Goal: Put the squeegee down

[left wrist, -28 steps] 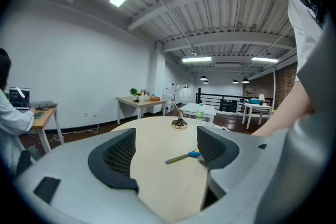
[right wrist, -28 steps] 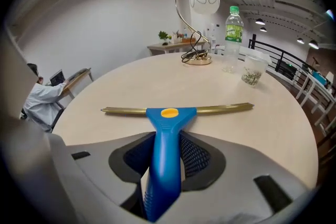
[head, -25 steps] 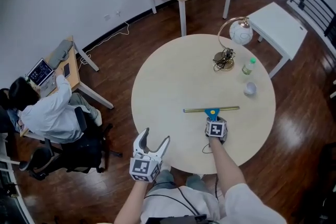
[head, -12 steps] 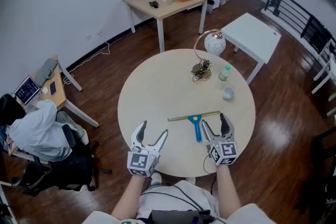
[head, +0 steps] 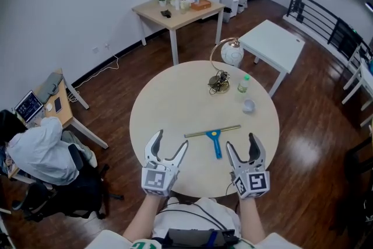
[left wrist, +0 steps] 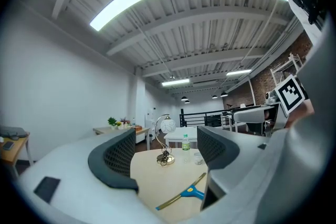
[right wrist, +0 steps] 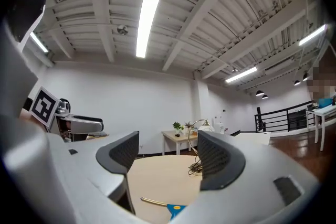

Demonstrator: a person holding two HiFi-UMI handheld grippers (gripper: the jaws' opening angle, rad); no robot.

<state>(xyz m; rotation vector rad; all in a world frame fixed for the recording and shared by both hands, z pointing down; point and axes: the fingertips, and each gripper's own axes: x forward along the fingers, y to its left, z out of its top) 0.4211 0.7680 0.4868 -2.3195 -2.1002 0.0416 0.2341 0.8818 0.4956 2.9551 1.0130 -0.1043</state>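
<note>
The squeegee [head: 214, 140], blue-handled with a long brass-coloured blade, lies flat on the round beige table [head: 175, 105], touched by nothing. My left gripper [head: 171, 140] is raised over the table's near edge, to the left of it, open and empty. To the right of the handle my right gripper [head: 240, 142] is raised too; its jaws stand wide apart, closing slightly, with nothing between them. The squeegee [left wrist: 184, 196] shows low between the jaws of the left gripper [left wrist: 165, 152]. The squeegee [right wrist: 168, 206] also lies below the right gripper [right wrist: 168, 157].
At the table's far side stand a globe lamp [head: 224, 64], a small green-capped bottle [head: 243, 84] and a cup [head: 249, 106]. A person sits at a desk at the left [head: 35, 148]. A wooden table [head: 178, 9] and a white table [head: 271, 41] stand beyond.
My right gripper has let go of the squeegee handle, opened and lifted back toward me. The left gripper has risen too. The squeegee stays on the table.
</note>
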